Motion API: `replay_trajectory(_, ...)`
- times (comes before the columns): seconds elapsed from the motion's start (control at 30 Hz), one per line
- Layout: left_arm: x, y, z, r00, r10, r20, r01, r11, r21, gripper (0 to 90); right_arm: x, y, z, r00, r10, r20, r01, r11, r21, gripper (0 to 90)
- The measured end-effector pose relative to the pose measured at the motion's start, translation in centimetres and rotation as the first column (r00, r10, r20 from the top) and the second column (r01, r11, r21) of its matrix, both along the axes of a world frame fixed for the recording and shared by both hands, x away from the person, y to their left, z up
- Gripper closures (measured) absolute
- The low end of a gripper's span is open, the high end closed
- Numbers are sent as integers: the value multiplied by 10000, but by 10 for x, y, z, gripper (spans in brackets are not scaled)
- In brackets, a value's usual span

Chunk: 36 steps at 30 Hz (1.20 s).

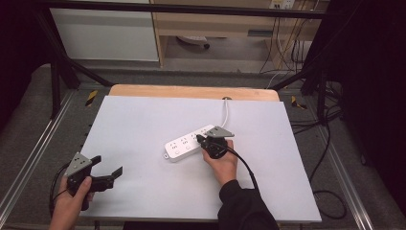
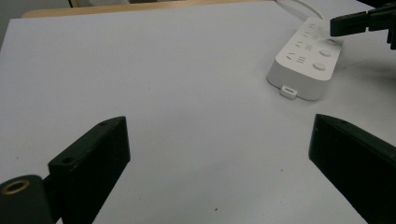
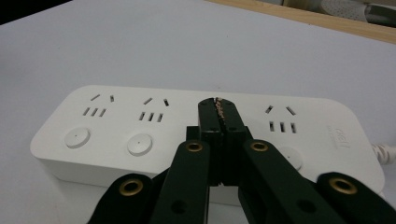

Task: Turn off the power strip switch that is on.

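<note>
Hands come in from the bottom of the high view: the left gripper [image 1: 109, 175] hangs over bare white surface [image 1: 143, 124] at the near left with its jaws spread and nothing between them, while the right gripper [image 1: 201, 140] has its tips on top of a white power strip [image 1: 184, 145] lying flat near the middle, its cord [image 1: 225, 111] running to the far edge. From the left gripper view, the two black jaws stand wide apart in the foreground, and the power strip [image 2: 306, 63] sits well ahead to the right with the right gripper [image 2: 338, 25] touching its top. From the right gripper view, the jaws are pressed together, pinching nothing, their tips resting on the power strip [image 3: 121, 128] between two socket groups, above the row of round buttons [image 3: 139, 144]. I judge the strip a light, rigid plastic bar with a smooth, rather slippery shell; spread jaws across its narrow width, on the long sides near the middle, should hold it best, and the stiff cord may tug.
</note>
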<state>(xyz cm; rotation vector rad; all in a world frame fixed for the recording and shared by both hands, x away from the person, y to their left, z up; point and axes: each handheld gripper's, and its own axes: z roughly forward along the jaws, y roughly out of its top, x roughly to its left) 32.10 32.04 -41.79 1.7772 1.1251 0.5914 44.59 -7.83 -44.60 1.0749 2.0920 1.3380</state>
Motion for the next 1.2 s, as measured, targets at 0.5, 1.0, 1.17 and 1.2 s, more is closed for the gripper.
replay_trajectory(0.5,0,0,0,10000,0,-36,0,10000,1,53,-3,-3,-5,9998,-170,-37,171,9994,298,900)
replay_trajectory(1.0,-1,0,0,10000,5,-19,-5,10000,-16,53,-3,-1,-6,9997,-224,-93,226,9996,183,900)
replay_trajectory(1.17,0,0,0,10000,-5,-19,5,10000,-1,53,-3,0,-7,9997,-225,-99,227,9995,218,900)
replay_trajectory(1.2,0,-1,0,10000,-6,-6,6,10000,-2,53,-3,0,-8,9997,-217,-101,219,9996,197,900)
